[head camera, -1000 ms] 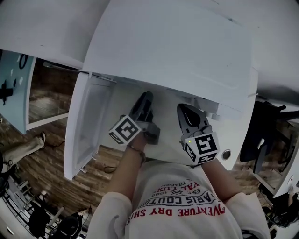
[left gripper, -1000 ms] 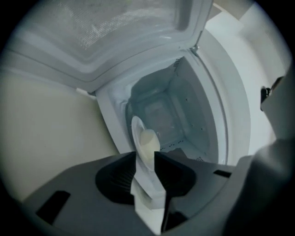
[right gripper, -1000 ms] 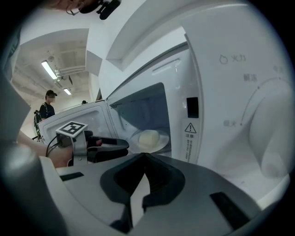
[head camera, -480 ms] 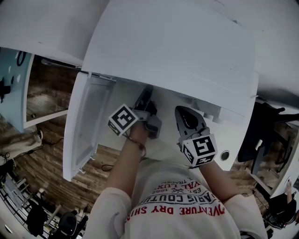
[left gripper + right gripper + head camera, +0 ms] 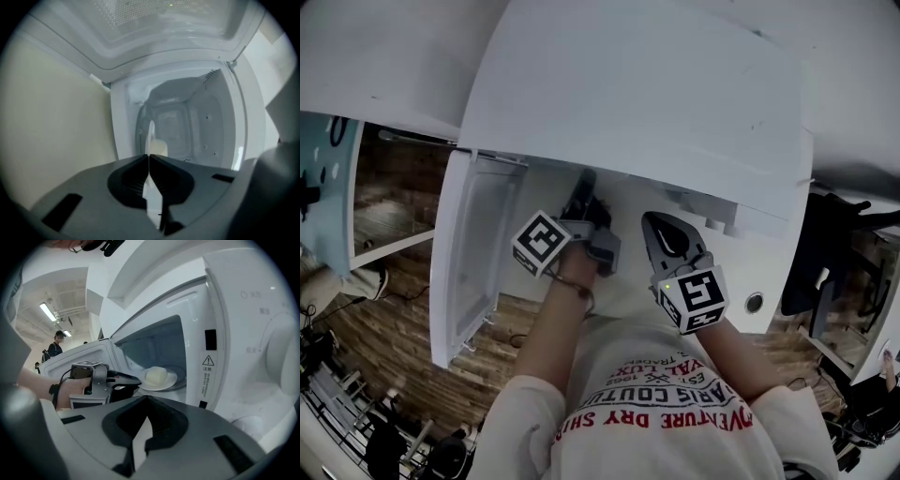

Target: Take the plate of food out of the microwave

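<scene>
Microwave (image 5: pixel 656 103): a white unit with its cavity open toward the person and its door (image 5: pixel 473 253) swung out at 9 o'clock of the opening. The left tool (image 5: pixel 584 187) reaches into the cavity mouth. Its jaws are closing, and its own view shows the thin white rim of the plate (image 5: pixel 159 380) edge-on between them, so the hold is on the rim alone. The right tool (image 5: pixel 656 234) hangs outside the cavity at 3 o'clock of the left one, jaws together on nothing. The plate sits low in the cavity, just inside the opening. In the right gripper view the left tool meets its edge at 9 o'clock. A pale, rounded portion of food (image 5: pixel 156 374) lies at the plate's centre, loose as far as can be told.

Risks, as judged: the pinch is one-sided, so on lifting the unsupported far edge may droop and pivot about the pads, and the food could then slide toward 3 o'clock and off. The rim looks smooth and thin — a shallow bite may let it slip out altogether. If the plate is drawn out tilted or too low, it could catch the front lip of the opening. The door stands close to the left forearm, and a knock there would jolt the hold. The right tool gives no support underneath at present.
</scene>
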`<action>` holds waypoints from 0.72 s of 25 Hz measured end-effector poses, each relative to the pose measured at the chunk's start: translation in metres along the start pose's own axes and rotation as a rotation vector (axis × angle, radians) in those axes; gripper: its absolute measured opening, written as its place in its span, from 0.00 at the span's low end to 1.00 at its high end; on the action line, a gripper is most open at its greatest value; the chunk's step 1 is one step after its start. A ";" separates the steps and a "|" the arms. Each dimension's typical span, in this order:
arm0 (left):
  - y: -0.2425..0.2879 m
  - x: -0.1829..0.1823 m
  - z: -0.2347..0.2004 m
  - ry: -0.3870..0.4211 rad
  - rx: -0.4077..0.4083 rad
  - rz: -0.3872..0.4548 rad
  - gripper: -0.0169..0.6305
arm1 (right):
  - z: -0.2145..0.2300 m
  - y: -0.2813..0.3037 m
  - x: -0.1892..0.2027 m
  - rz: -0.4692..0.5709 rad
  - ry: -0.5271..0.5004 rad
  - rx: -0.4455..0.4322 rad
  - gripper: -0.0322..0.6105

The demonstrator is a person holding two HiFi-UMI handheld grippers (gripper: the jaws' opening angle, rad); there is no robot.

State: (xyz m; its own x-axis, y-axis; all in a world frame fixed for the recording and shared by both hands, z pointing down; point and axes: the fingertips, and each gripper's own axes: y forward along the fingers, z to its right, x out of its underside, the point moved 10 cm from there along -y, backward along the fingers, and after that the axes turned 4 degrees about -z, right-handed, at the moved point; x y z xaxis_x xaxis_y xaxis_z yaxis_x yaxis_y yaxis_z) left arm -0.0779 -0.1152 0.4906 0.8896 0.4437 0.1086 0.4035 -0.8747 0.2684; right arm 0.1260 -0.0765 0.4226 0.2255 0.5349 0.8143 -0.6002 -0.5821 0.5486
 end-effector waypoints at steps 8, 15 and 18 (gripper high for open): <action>-0.008 0.002 -0.001 -0.040 0.055 -0.018 0.05 | -0.012 -0.004 0.001 0.016 -0.010 0.019 0.05; -0.041 0.005 -0.001 -0.046 0.116 -0.055 0.05 | -0.017 -0.019 0.009 0.025 0.003 0.079 0.05; -0.060 0.008 0.004 -0.064 0.152 -0.071 0.05 | -0.024 -0.026 0.012 0.038 0.005 0.101 0.05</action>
State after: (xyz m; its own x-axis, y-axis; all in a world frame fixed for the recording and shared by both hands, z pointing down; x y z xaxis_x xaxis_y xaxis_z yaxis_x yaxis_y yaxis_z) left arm -0.0938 -0.0605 0.4713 0.8675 0.4963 0.0323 0.4892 -0.8632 0.1249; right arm 0.1261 -0.0404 0.4136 0.1997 0.5144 0.8340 -0.5275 -0.6608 0.5339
